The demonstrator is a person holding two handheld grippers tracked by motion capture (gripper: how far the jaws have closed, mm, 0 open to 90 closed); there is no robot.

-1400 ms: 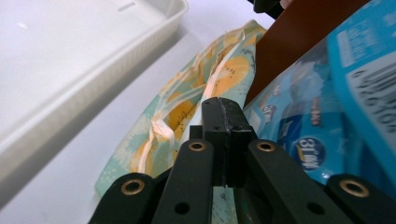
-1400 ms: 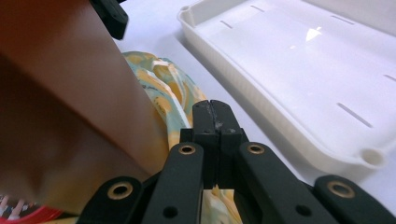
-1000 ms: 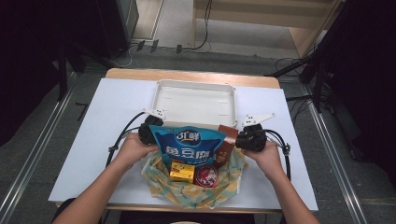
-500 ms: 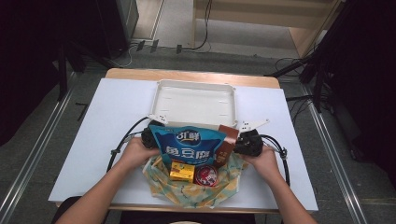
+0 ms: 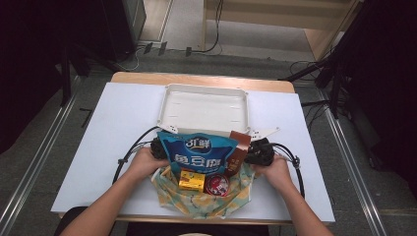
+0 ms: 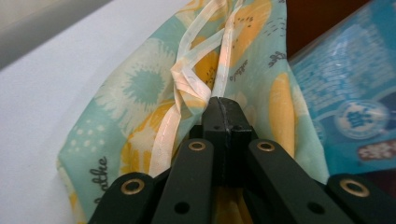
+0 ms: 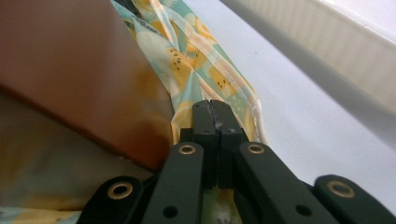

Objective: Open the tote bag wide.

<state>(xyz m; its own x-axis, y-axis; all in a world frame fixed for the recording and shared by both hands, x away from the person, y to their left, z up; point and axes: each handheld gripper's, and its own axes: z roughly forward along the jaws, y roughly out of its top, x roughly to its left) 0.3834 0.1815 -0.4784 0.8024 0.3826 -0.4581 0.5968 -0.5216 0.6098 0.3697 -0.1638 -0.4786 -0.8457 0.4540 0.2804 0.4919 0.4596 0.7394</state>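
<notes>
A cloth bag printed in teal and yellow lies open at the near edge of the table. It holds a blue snack pouch, a brown packet, a yellow box and a red round tin. My left gripper is at the bag's left side, shut on its fabric and pale strap. My right gripper is at the right side, shut on the bag's edge beside the brown packet. The blue pouch stands just right of the left jaws.
An empty white tray sits behind the bag, mid table. The white table cover has bare room left and right. Black cables loop out from both grippers. The floor and dark stands surround the table.
Both hands have sunk a little toward the table with the bag's sides still pinched. The bag and its contents sit slightly lower.
</notes>
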